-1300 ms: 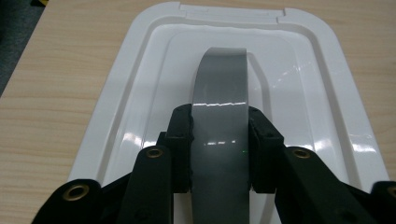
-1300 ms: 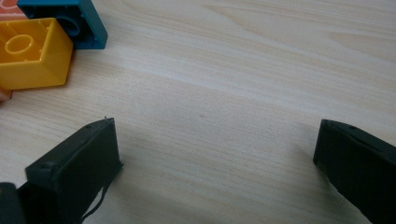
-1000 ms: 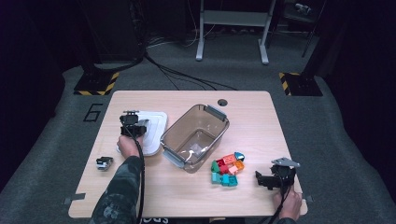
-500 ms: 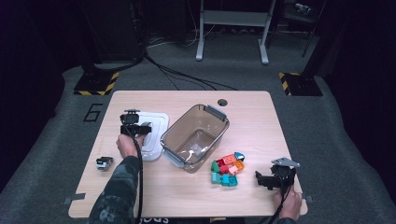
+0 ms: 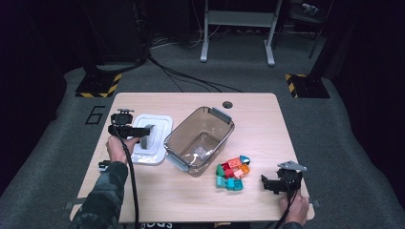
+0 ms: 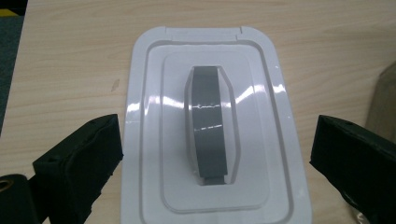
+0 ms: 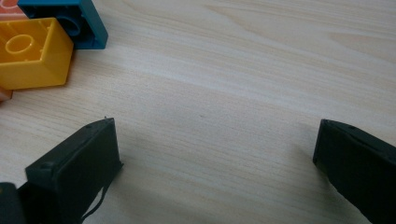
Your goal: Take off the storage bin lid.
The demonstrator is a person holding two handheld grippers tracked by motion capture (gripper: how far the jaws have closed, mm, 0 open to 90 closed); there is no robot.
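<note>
A white lid (image 6: 149, 93) with a grey handle (image 6: 210, 121) lies flat on the table, left of a clear plastic bin (image 5: 177, 135). My left gripper (image 6: 217, 140) hovers just above the lid (image 5: 157, 125). Its jaws have just been opening and now stand wide on either side of the handle, touching nothing. In the high view the left gripper (image 5: 136, 131) is over the lid's left half. My right gripper (image 7: 217, 144) rests open on bare wood at the table's near right corner (image 5: 267, 183). A pile of coloured bricks (image 5: 231, 172) lies just left of it.
A yellow brick (image 7: 32, 53) and a blue brick (image 7: 70, 21) sit beyond the right gripper's left jaw. The bin holds a small pale item (image 5: 200, 151). A small dark object (image 5: 104, 165) lies by the table's left edge. The wooden table (image 5: 258, 124) has a cable hole at the back.
The left gripper has let go of the lid's grey handle, opened wide and lifted a little. The lid stays flat on the table. The right gripper has not moved.
</note>
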